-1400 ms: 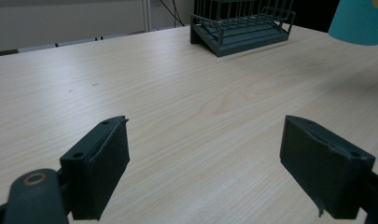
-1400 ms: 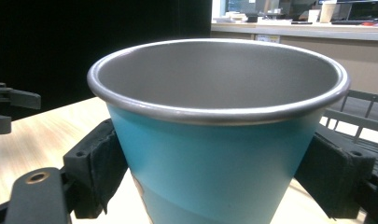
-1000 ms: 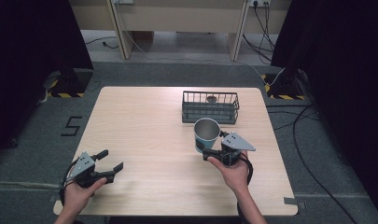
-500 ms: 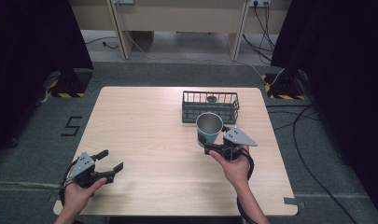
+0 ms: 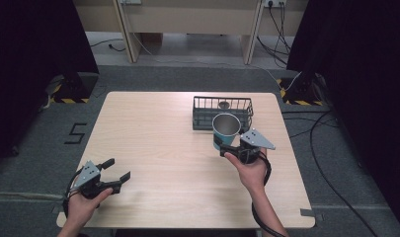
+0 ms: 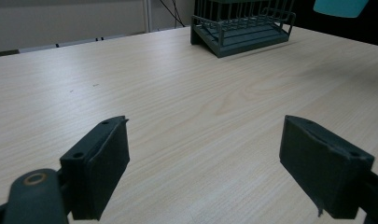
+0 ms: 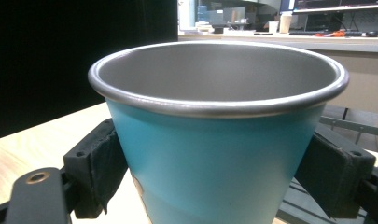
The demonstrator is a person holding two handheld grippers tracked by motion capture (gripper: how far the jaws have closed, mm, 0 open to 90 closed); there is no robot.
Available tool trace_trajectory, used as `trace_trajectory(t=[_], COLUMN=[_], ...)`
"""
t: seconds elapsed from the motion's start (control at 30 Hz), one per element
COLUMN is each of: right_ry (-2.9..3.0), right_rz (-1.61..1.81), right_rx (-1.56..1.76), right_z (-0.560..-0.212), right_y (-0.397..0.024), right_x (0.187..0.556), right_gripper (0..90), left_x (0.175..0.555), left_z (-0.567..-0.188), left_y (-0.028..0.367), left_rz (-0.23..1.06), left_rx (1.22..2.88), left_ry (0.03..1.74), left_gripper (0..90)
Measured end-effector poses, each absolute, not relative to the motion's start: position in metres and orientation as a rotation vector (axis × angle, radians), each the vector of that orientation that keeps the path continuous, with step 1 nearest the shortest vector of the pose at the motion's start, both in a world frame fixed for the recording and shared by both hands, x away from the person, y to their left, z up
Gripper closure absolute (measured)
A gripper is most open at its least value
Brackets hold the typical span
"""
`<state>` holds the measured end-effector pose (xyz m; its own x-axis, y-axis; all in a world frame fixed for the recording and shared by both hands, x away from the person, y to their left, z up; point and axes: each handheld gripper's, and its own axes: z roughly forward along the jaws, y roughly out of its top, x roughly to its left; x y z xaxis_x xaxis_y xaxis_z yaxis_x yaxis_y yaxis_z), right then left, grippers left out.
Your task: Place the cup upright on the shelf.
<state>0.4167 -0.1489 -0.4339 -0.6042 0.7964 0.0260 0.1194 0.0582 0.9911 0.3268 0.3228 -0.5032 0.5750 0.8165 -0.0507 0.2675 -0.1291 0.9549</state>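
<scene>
The right gripper (image 5: 227, 148) clamps the cup (image 5: 225, 129) by its sides, both jaws pressed against the blue wall (the right gripper view shows the steel-lined mouth upright and empty). The cup hangs above the tabletop just in front of the basket (image 5: 222, 113), which sits near the far right corner. The pickup looks done; setting the cup into the basket is seemingly what remains. The left gripper (image 5: 113, 170) rests near the near left corner, jaws apart, holding nothing.
</scene>
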Motion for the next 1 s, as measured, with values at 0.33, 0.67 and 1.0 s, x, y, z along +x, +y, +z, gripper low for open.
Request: trace_trajectory(t=[0.33,0.67,1.0], right_ry=[1.762,1.743,1.742], right_rz=[1.579,1.567,1.551], right_rx=[0.934,0.952,0.966], right_z=[-0.431,-0.424,-0.42], right_y=[-0.153,-0.154,-0.152], right_x=[0.426,0.437,0.449], right_gripper=[17.3,17.2,17.3], left_x=[0.327,0.327,0.327], left_z=[-0.503,-0.503,-0.503], left_y=[0.323,0.323,0.323], left_rz=[0.607,0.606,0.605], left_rx=[1.681,1.68,1.678], left_ry=[0.914,0.914,0.916], left_gripper=[15.4,15.4,15.4])
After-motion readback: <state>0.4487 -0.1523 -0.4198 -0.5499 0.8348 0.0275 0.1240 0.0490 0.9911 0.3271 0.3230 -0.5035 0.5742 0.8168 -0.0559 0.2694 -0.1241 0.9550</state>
